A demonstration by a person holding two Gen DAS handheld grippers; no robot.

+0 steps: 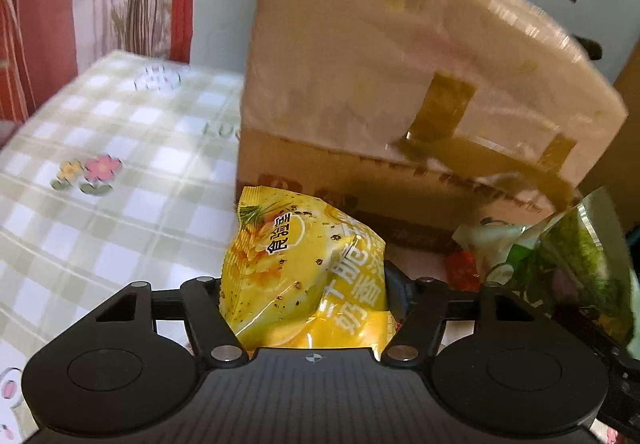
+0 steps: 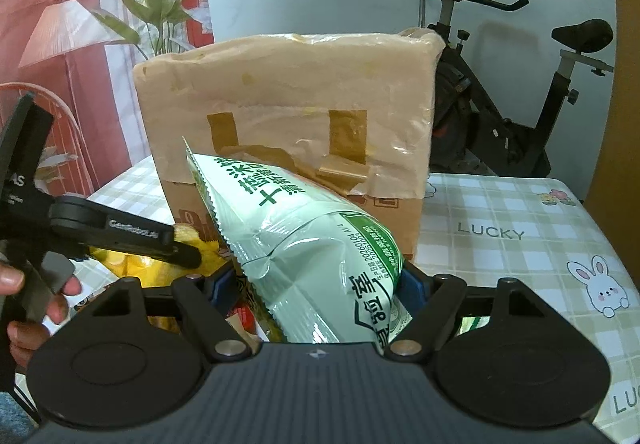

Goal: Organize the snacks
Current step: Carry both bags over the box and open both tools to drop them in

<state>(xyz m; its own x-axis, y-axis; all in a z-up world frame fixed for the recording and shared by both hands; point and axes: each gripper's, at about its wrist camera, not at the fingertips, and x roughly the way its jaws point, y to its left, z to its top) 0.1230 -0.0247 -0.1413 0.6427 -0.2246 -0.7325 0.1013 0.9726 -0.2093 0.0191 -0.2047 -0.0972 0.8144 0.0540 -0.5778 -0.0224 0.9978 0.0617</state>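
Right now the left gripper (image 1: 304, 284) is clamped on a yellow chip bag (image 1: 296, 268), pads pressing both its sides. The right gripper (image 2: 316, 284) grips a pale green snack bag (image 2: 320, 244) the same way, bag tilted with its serrated edge up and to the left. Both bags sit just in front of a taped cardboard box (image 2: 288, 100) on the checked tablecloth (image 2: 520, 212). More packets (image 1: 568, 264) lie beside the yellow bag, blurred, so contents unclear. A hand (image 2: 24, 296) holds the left gripper's handle. An exercise bike (image 2: 500, 104) stands behind the table.
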